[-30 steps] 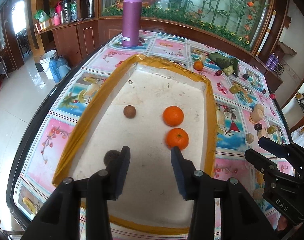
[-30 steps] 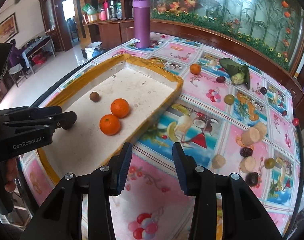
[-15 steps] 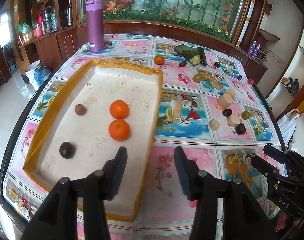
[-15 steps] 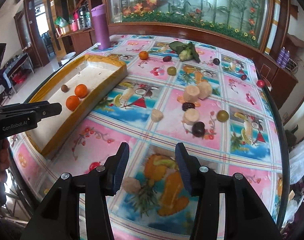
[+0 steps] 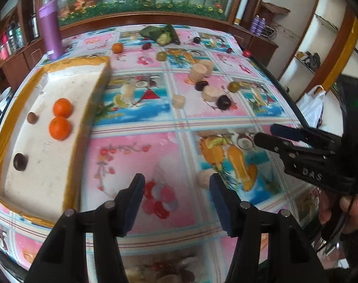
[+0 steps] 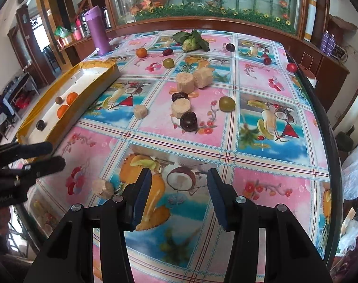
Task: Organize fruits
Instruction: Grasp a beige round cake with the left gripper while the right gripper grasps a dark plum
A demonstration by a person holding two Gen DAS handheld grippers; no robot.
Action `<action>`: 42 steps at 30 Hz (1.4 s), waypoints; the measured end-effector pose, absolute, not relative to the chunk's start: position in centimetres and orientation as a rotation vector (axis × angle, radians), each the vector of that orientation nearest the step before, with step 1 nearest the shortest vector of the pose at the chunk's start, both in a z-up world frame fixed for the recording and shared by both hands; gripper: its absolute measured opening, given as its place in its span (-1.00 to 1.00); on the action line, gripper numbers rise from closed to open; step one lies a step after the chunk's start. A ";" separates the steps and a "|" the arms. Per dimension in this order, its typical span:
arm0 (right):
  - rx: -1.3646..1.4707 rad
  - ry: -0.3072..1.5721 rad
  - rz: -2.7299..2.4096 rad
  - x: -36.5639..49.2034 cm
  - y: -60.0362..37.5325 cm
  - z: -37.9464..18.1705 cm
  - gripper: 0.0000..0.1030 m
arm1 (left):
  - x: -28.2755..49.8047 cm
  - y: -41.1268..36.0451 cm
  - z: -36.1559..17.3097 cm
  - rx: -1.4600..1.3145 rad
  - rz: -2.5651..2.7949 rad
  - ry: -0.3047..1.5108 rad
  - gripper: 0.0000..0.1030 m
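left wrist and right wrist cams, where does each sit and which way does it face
Left wrist: on the left claw, angled down the table; the tray at left, right claw and a hand at right.
Right wrist: on the right claw, angled down at scattered fruit; left claw at left edge.
Shared: tray, its two oranges, purple bottle.

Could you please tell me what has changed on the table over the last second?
Both grippers swung away from the tray toward the loose fruit, and both have just been opening. The left gripper and right gripper are empty, over bare tablecloth. Unchanged: two oranges, a brown fruit and a dark fruit lie in the tray; nothing was picked up.
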State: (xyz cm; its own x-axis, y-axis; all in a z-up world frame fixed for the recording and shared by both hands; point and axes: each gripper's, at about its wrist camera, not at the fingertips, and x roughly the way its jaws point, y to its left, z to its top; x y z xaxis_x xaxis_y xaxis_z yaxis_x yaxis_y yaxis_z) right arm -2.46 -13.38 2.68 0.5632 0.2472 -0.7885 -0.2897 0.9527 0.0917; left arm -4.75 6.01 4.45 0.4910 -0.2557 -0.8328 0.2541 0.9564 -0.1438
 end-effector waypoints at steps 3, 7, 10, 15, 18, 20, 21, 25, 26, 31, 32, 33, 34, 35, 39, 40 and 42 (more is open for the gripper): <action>-0.038 0.933 0.324 -2.1 -14.2 2.3 -0.07 | -5.1 4.1 3.8 0.033 -0.338 1.014 0.16; -0.029 0.940 0.338 -1.8 -14.9 2.0 -0.07 | -4.3 3.0 2.8 0.000 -0.352 1.051 0.16; -0.030 0.942 0.348 -1.4 -15.3 1.9 -0.07 | -4.2 2.2 2.2 0.009 -0.350 1.052 -0.07; -0.042 0.935 0.375 0.6 -15.1 1.9 -0.07 | -4.1 1.7 1.4 0.025 -0.331 1.033 -0.45; -0.046 0.931 0.398 2.3 -14.4 1.8 -0.07 | -4.2 1.9 1.5 0.006 -0.328 1.024 -0.46; -0.049 0.937 0.419 3.7 -13.7 1.4 -0.07 | -4.2 2.1 1.5 -0.005 -0.327 1.024 -0.46; -0.055 0.942 0.422 4.3 -13.5 1.2 -0.07 | -4.2 2.2 1.5 -0.011 -0.324 1.026 -0.46; -0.107 0.958 0.442 6.0 -11.8 0.1 -0.07 | -3.9 2.8 1.5 -0.055 -0.328 1.036 -0.46; -0.124 0.939 0.437 6.0 -11.5 0.1 -0.14 | -3.8 3.0 1.5 -0.068 -0.333 1.038 -0.46; -0.214 0.921 0.413 5.9 -11.0 0.0 -0.57 | -3.6 3.4 1.4 -0.102 -0.357 1.039 -0.46; -0.206 0.922 0.417 5.9 -11.2 0.1 -0.58 | -3.6 3.4 1.4 -0.103 -0.361 1.036 -0.46; -0.185 0.927 0.424 5.7 -11.7 0.2 -0.58 | -3.5 3.5 1.4 -0.103 -0.362 1.036 -0.46; -0.169 0.928 0.426 5.6 -12.0 0.4 -0.58 | -3.4 3.5 1.5 -0.104 -0.363 1.036 -0.46; -0.158 0.924 0.423 5.5 -12.2 0.6 -0.58 | -3.3 3.5 1.5 -0.107 -0.365 1.035 -0.46; -0.131 0.904 0.411 4.1 -13.1 1.8 -0.58 | -3.0 3.6 2.0 -0.112 -0.379 1.021 -0.46; -0.128 0.899 0.405 3.7 -13.2 2.1 -0.58 | -2.9 3.7 2.2 -0.114 -0.384 1.015 -0.46; -0.118 0.892 0.396 2.9 -13.6 2.6 -0.58 | -2.8 3.8 2.7 -0.119 -0.392 1.002 -0.46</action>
